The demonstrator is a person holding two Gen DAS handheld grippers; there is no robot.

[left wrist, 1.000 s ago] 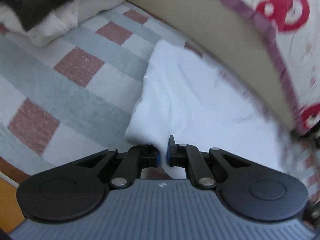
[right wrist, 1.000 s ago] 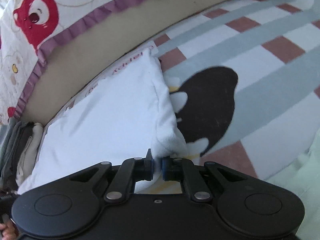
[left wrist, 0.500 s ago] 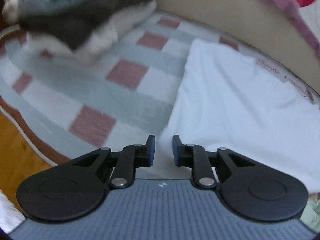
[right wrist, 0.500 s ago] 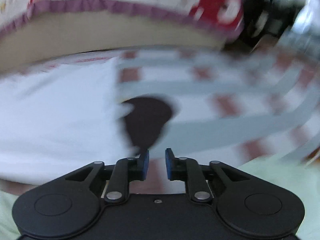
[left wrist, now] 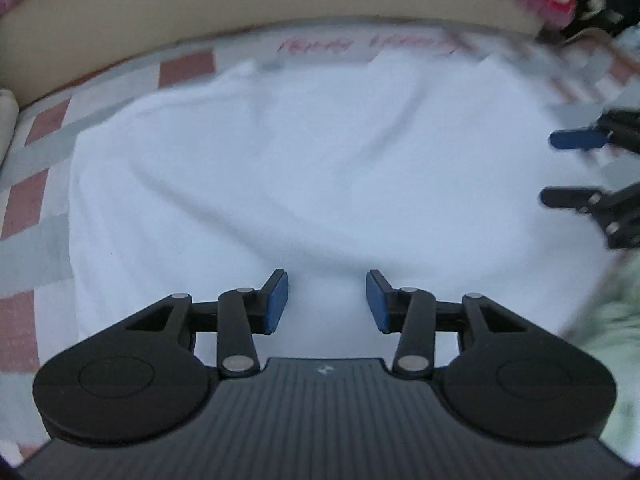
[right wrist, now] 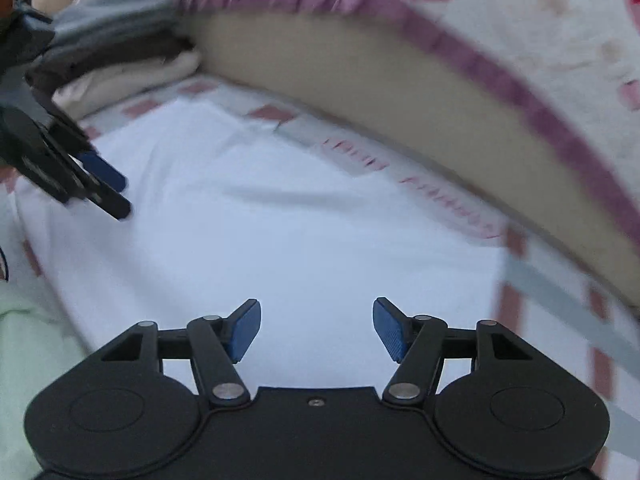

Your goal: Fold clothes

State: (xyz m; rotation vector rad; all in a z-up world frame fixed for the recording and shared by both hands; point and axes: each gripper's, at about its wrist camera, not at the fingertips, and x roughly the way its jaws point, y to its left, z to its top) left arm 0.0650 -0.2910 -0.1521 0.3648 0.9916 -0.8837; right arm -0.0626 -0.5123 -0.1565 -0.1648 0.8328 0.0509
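White garment [left wrist: 304, 168], folded, lying flat on the checked rug [left wrist: 36, 216] along its bed-side edge; my left gripper [left wrist: 327, 305] and right gripper [right wrist: 317, 330], jaws just opened, have released its corners and hold nothing: this fold judged complete.

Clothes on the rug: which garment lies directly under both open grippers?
The white garment, spread flat; the grey, brown and cream ones sit stacked beside the bed.

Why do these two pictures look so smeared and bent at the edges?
Left wrist view: fisheye curves the bed edge; white garment soft, pink lettering smeared by motion. Right wrist view: purple trim and folded pile streaked; the grippers' own bodies stay sharp.
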